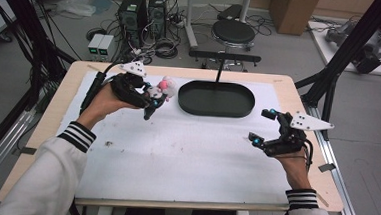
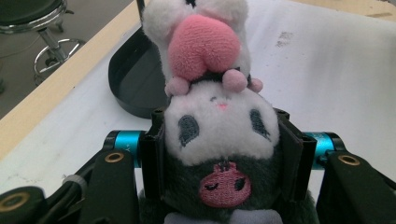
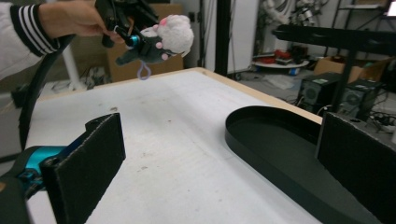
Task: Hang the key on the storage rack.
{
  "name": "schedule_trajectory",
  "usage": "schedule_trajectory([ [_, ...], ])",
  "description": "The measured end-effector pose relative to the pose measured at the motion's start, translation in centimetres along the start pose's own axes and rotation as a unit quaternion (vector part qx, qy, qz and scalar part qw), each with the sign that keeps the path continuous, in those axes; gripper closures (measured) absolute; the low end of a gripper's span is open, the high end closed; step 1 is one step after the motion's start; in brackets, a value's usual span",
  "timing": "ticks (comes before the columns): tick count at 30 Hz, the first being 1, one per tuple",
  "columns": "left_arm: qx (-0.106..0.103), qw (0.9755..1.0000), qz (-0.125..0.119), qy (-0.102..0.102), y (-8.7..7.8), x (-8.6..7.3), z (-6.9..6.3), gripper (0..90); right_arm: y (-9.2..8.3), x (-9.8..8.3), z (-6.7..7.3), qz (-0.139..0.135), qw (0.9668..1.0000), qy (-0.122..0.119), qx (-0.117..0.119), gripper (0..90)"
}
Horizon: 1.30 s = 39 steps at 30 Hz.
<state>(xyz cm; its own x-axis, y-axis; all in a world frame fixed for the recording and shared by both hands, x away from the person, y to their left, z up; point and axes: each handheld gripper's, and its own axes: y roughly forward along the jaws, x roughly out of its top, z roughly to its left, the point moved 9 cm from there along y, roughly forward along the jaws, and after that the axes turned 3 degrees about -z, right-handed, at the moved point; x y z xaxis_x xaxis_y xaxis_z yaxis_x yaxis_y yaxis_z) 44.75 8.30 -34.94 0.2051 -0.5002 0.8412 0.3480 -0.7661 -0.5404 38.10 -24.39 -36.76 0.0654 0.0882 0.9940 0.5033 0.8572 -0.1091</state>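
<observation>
Already clamped: left gripper (image 1: 151,106), in the upper left of the high view, pinching a small plush toy with white face, dark grey hood and pink heart (image 1: 160,89) between both pads, clear of the white cloth-covered table (image 1: 185,152). Seen close in the left gripper view as toy (image 2: 219,126) squeezed at the head, body sticking out beyond the fingertips (soft stuffing, so a grip that can give). Just right of it, at upper centre of the high view, an oval black tray (image 1: 216,99), empty. Right gripper (image 1: 263,126), at centre right of the high view, jaws wide apart, holding nothing.

Risks, judged from this: plush slipping out of the pads if swung fast, since only the compressible head is held; dangling body or lilac loop (image 3: 144,71) catching the tray's near rim on a low approach; a release too early dropping it on the cloth short of the tray.
</observation>
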Motion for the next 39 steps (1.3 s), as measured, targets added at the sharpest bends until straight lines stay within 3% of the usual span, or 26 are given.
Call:
schedule_trajectory([
  [2, -0.011, 0.9999, -0.009, 0.005, -0.1, 0.1, -0.5, 46.3, 0.6, 0.6, 0.3, 0.014, 0.9998, -0.006, 0.009, 0.5],
  [6, -0.025, 0.9996, -0.003, 0.016, 0.0, -0.1, -1.5, 46.3, 2.4, 2.1, 1.2, 0.039, 0.9981, -0.028, 0.039, 0.4],
  [11, -0.048, 0.9983, -0.009, 0.034, -0.1, -0.2, -2.6, 46.4, 3.8, 3.1, 1.8, 0.050, 0.9964, -0.040, 0.055, 0.4],
  [23, -0.083, 0.9946, -0.018, 0.061, 0.1, 0.0, -4.7, 46.4, 7.8, 4.7, 4.0, 0.089, 0.9873, -0.062, 0.116, 0.4],
  [31, -0.108, 0.9914, -0.012, 0.073, 1.1, 0.0, -6.1, 46.4, 9.8, 4.9, 5.6, 0.122, 0.9771, -0.075, 0.157, 0.5],
  [34, -0.117, 0.9898, -0.015, 0.080, 1.3, 0.2, -6.7, 46.4, 10.7, 4.4, 6.1, 0.145, 0.9711, -0.082, 0.171, 0.5],
  [39, -0.127, 0.9880, -0.014, 0.086, 1.4, 0.2, -7.3, 46.4, 11.6, 4.0, 6.6, 0.160, 0.9663, -0.086, 0.183, 0.5],
])
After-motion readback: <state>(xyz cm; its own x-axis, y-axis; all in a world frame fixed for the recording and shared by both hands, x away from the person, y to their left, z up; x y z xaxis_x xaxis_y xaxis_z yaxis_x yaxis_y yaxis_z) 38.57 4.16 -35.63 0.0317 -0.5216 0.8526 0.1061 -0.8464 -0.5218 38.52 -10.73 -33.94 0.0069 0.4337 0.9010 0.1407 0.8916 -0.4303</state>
